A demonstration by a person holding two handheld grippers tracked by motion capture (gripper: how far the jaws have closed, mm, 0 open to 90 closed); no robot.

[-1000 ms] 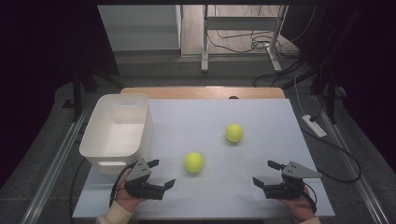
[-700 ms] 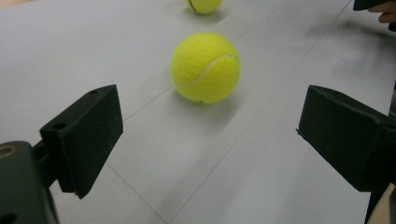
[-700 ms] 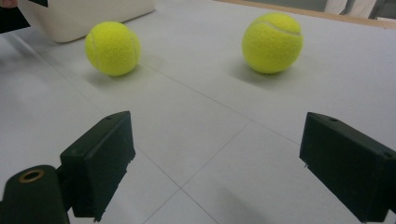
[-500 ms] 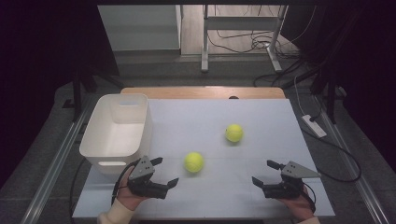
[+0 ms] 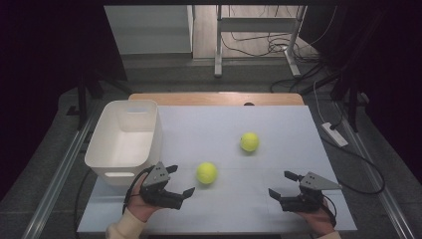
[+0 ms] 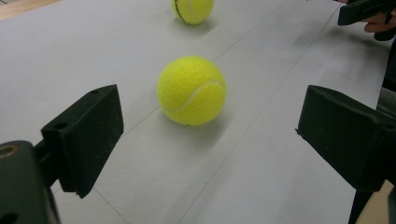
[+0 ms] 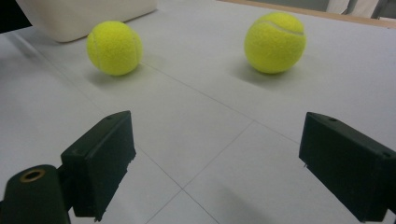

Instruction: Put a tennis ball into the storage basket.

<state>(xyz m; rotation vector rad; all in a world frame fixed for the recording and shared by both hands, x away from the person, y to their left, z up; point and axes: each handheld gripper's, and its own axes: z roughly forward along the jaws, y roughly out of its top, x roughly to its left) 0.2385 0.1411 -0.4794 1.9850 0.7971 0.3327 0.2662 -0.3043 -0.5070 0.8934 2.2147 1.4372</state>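
Across the high view, a grey table [image 5: 278, 129] carries two tennis balls and one white bin [image 5: 124, 139] at its left edge. The near ball [image 5: 206, 173] lies just ahead of the left gripper [image 5: 180, 181], whose jaws stand spread and aimed at it without contact. The far ball [image 5: 249, 142] sits well apart, nearer the table's middle. The right gripper [image 5: 285, 184] waits at the front right, jaws likewise spread, nothing between them. Count: two grippers, two balls, one bin, apparently empty.

From the left gripper view, the near ball [image 6: 192, 96] rests on the table ahead of the two black jaws and between their lines, touching neither. The far ball [image 6: 193, 9] shows at the top edge. Judgement: the step in hand is the approach to the near ball, presumably for transfer into the bin. The next move calls for pushing forward until the ball sits squarely between the pads, then closing; a round ball may roll off if one pad nudges it first.

From the right gripper view, both balls lie well ahead of the spread jaws, one to the left [image 7: 114, 47] beside the bin wall [image 7: 88, 16], one to the right [image 7: 275, 42]. This gripper is committed to neither.
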